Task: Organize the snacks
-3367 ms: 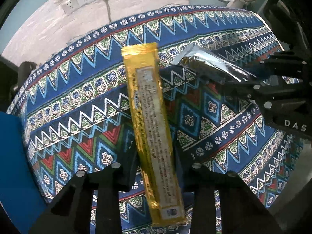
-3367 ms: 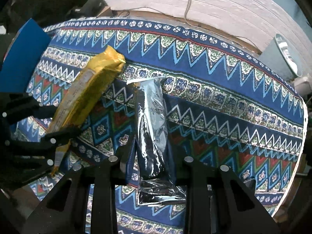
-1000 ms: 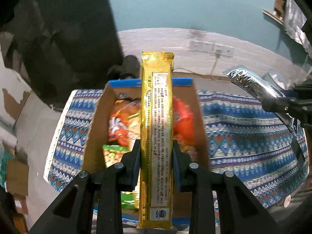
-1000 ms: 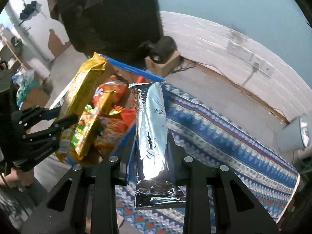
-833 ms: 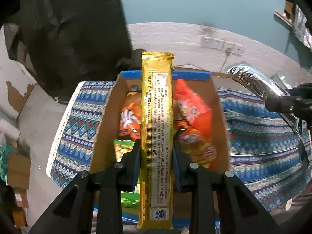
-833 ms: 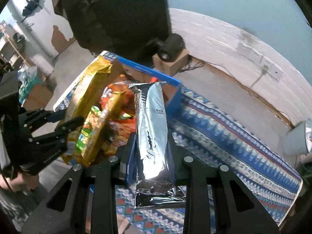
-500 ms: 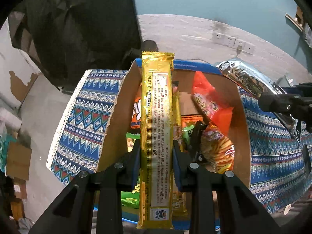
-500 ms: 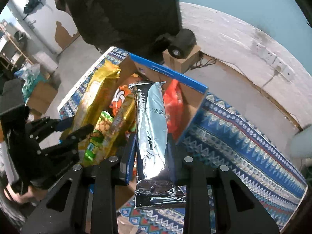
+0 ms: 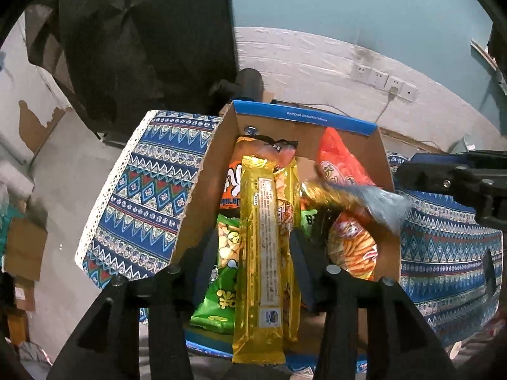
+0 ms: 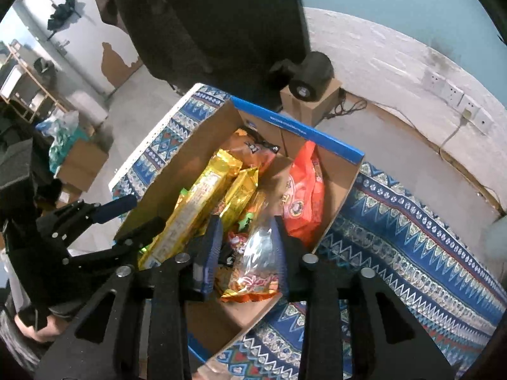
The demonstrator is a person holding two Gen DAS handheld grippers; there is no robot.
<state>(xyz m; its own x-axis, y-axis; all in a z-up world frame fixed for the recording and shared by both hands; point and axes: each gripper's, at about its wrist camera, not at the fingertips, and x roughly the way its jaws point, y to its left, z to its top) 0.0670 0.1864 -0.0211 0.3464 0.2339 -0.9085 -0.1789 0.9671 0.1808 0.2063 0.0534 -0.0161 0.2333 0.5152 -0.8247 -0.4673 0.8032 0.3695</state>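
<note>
My left gripper (image 9: 253, 250) hangs over the cardboard box (image 9: 304, 120) with its jaws just parted, and the long gold packet (image 9: 258, 253) sits loose between them with daylight on both sides, its lower end out over the near wall of the box and its top toward the far one; I read it as let go, not clamped. My right gripper (image 10: 245, 250) has likewise just spread its jaws, and the silver packet (image 10: 259, 247) shows as a blurred streak between them, apparently dropping onto the orange and red bags below; from the left camera it is a smear (image 9: 377, 204) by the right wall of the box. So I take this as the release step for both snacks. The box stands at the left end of the counter (image 10: 412, 221), on the patterned cloth, already well filled: a green bag (image 9: 226, 253), a red bag (image 10: 302, 190) leaning on the right wall, more gold ones. Next I would lift both grippers straight up clear of the walls, check that the gold packet has settled inside and not hung on the near wall, then swing back across the counter for anything left.
</note>
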